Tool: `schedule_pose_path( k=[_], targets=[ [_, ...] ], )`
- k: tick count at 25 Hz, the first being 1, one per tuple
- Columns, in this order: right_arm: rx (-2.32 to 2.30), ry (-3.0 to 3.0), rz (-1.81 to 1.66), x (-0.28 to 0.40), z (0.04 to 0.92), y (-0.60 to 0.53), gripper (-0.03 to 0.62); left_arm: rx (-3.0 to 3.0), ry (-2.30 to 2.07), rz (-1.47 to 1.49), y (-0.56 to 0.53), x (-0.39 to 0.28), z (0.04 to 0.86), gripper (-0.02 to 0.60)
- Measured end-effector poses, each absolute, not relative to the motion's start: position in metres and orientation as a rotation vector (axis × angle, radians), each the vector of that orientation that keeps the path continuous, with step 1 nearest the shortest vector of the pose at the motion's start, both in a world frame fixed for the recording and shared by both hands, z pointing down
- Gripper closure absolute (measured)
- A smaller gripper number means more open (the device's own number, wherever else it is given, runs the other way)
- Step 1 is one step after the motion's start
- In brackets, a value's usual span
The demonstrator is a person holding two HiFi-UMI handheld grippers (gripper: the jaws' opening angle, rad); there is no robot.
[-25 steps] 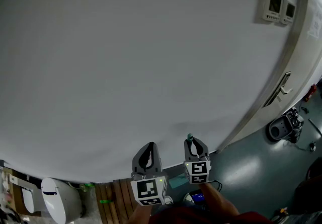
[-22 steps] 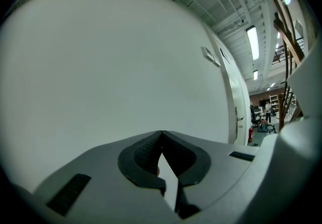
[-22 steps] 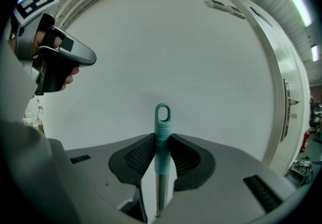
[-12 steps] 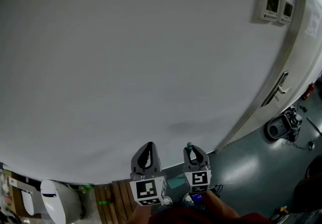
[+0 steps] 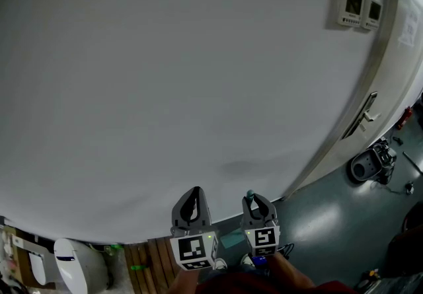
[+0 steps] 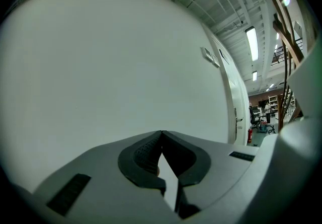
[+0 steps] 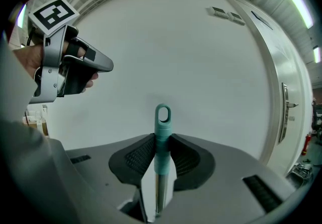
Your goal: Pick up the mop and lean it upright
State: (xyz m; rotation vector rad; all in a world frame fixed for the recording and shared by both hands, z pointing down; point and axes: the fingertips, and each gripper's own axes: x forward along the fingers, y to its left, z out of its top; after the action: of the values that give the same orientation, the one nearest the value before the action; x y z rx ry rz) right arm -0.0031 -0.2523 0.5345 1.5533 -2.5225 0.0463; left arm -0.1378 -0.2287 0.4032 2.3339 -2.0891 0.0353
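The mop's handle, a metal pole with a teal end cap and hanging loop (image 7: 162, 130), stands upright between the jaws of my right gripper (image 7: 162, 138), which is shut on it just below the loop. In the head view the teal tip (image 5: 250, 194) pokes above the right gripper (image 5: 256, 201), close to the white wall. The mop's head is hidden. My left gripper (image 5: 192, 201) hangs beside it on the left, shut and empty; its jaws meet at the tip (image 6: 161, 133). It also shows at the upper left of the right gripper view (image 7: 75, 62).
A large white wall (image 5: 185, 74) fills the views. On the right is a white door with a lever handle (image 5: 362, 115), and two wall panels (image 5: 357, 7) above. A round machine (image 5: 370, 164) sits on the grey floor. Wooden slats (image 5: 149, 256) and a white appliance (image 5: 76, 261) lie lower left.
The right gripper with the mop handle has sunk slightly in the head view. The left gripper has hardly moved, and both grips are unchanged.
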Motion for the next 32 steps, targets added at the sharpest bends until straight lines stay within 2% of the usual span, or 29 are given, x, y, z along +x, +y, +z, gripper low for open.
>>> schedule_pose_path(
  k=[5, 25, 32],
  targets=[
    [1.542, -2.554, 0.036, 0.0, 0.522, -0.244, 0.488, 2.338, -2.087, 0.037, -0.229, -0.135, 0.404, 0.566],
    [1.549, -2.762, -0.084, 0.011, 0.349, -0.211, 0.49, 2.381, -2.096, -0.08, -0.22, -0.13, 0.369, 0.566],
    [1.548, -2.811, -0.101, 0.013, 0.32, -0.2, 0.49, 2.392, -2.095, -0.114, -0.219, -0.126, 0.356, 0.566]
  ],
)
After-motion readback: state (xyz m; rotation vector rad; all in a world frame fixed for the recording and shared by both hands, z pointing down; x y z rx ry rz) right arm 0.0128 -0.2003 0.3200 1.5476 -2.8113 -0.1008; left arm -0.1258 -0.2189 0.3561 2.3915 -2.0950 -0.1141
